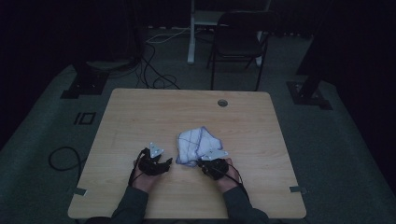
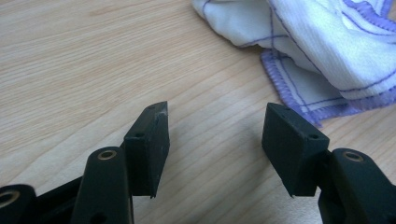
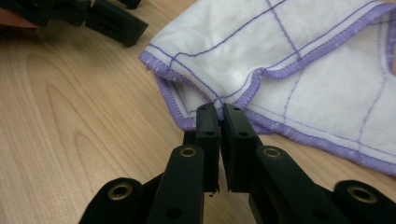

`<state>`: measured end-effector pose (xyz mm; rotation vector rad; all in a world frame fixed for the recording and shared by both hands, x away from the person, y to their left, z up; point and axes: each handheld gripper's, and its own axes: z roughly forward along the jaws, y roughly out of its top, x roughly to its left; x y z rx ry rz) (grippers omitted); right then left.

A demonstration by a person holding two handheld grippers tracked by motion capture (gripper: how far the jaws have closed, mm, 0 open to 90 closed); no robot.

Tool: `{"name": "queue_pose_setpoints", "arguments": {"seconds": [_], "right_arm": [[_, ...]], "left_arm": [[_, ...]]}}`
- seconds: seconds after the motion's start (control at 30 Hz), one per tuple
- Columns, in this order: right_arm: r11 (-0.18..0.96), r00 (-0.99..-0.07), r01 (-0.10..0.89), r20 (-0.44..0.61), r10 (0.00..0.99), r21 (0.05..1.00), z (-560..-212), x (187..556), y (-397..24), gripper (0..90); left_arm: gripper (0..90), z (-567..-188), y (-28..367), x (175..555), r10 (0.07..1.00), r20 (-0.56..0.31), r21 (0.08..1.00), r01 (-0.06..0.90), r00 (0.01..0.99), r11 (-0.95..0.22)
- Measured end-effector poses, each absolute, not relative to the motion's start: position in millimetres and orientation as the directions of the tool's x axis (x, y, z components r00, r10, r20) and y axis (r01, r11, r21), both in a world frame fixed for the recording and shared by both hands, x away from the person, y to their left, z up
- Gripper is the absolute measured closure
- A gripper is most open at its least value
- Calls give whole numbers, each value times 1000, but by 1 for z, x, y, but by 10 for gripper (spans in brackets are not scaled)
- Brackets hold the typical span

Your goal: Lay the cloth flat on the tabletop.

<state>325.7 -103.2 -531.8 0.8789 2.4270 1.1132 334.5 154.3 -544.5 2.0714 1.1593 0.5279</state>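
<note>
We lose the cloth past the top and right edges here. Its folds hide the layers underneath, and the right gripper covers the pinched hem.

White purple-checked cloth, black tools, tan table

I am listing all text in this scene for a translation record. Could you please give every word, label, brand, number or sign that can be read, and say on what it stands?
None: no readable text in any view.
The cloth bears purple stitched lines and a purple hem, no letters.
The right gripper, the left gripper and the table carry no label or number.
</note>
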Motion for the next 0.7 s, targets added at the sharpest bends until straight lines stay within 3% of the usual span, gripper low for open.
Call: {"name": "queue_pose_setpoints", "arguments": {"seconds": [0.7], "right_arm": [[475, -711, 379, -79, 699, 794, -508, 336, -120, 876]], "left_arm": [[607, -533, 126, 331, 791, -20, 732, 547, 612, -405]]}}
